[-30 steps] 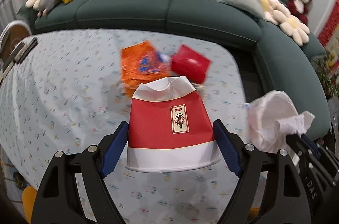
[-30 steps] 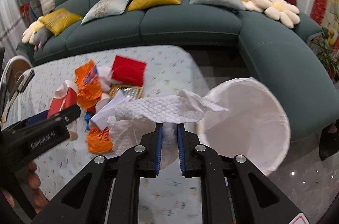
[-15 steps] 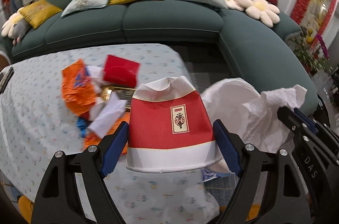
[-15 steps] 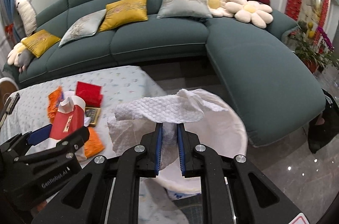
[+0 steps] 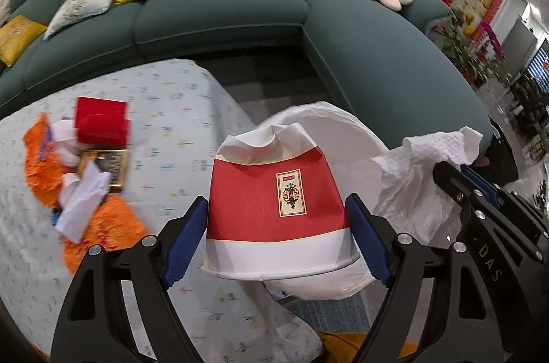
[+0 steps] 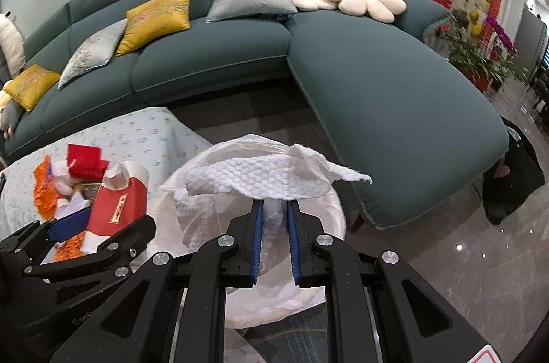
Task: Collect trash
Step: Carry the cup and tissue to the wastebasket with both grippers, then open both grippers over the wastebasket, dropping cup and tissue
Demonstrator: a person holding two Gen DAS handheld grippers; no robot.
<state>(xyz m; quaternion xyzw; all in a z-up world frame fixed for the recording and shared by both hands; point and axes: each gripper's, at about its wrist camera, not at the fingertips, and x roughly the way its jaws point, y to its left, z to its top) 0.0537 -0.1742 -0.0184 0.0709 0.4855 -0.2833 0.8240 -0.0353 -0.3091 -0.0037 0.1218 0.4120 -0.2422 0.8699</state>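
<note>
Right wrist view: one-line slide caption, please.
Right gripper clamps a crumpled paper towel above the white-lined trash bin, while the left gripper carries a red paper cup alongside.

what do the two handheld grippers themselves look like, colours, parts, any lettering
Both the left gripper and right gripper are matte black plastic linkages with triangular cutouts and round silver pivot screws. Each finger carries a blue ribbed pad. Embossed letters "DAS" show on the right gripper's side, seen from the left wrist view. No cables, sleeves or hands are visible.
</note>
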